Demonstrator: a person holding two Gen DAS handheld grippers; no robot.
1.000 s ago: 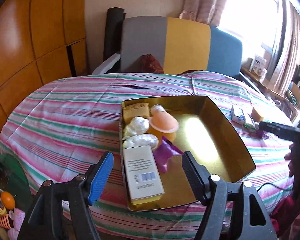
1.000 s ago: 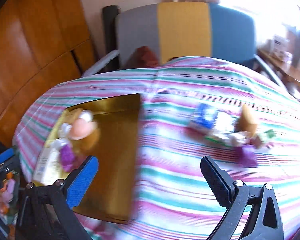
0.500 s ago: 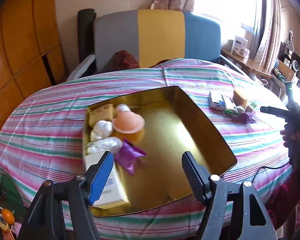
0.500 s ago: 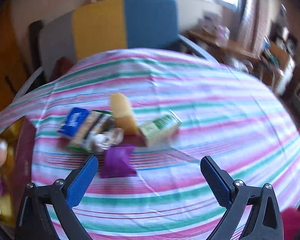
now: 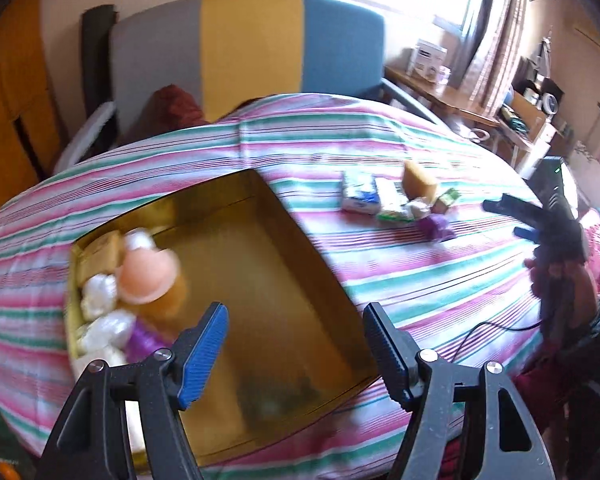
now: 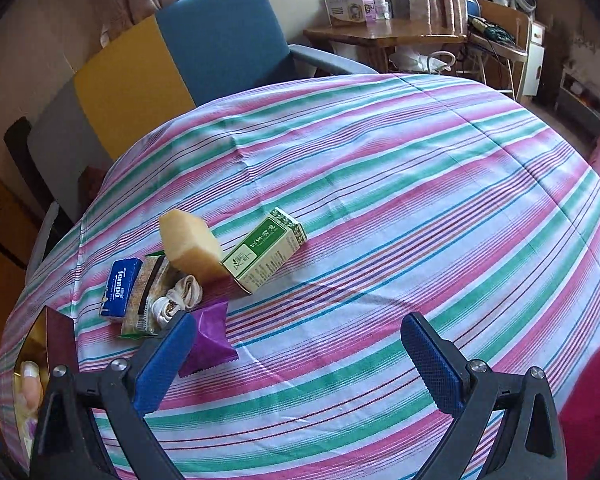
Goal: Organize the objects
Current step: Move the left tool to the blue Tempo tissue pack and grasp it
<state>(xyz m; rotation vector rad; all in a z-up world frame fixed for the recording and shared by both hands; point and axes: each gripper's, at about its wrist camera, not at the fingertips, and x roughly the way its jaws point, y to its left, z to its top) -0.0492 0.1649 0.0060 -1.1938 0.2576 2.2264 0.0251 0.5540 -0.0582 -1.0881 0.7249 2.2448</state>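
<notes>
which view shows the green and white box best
The right wrist view: the green and white box lies sharp and unobstructed on the striped cloth, its print showing, touching the yellow block. In the left wrist view only a small, blurred green corner shows.

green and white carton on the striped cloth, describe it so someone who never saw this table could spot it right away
On the striped tablecloth, look right of the gold tray for a small heap of loose items. The green and white carton lies on its side at the heap's right end, against a yellow sponge block. It is the only green printed box there, and the longest item.
</notes>
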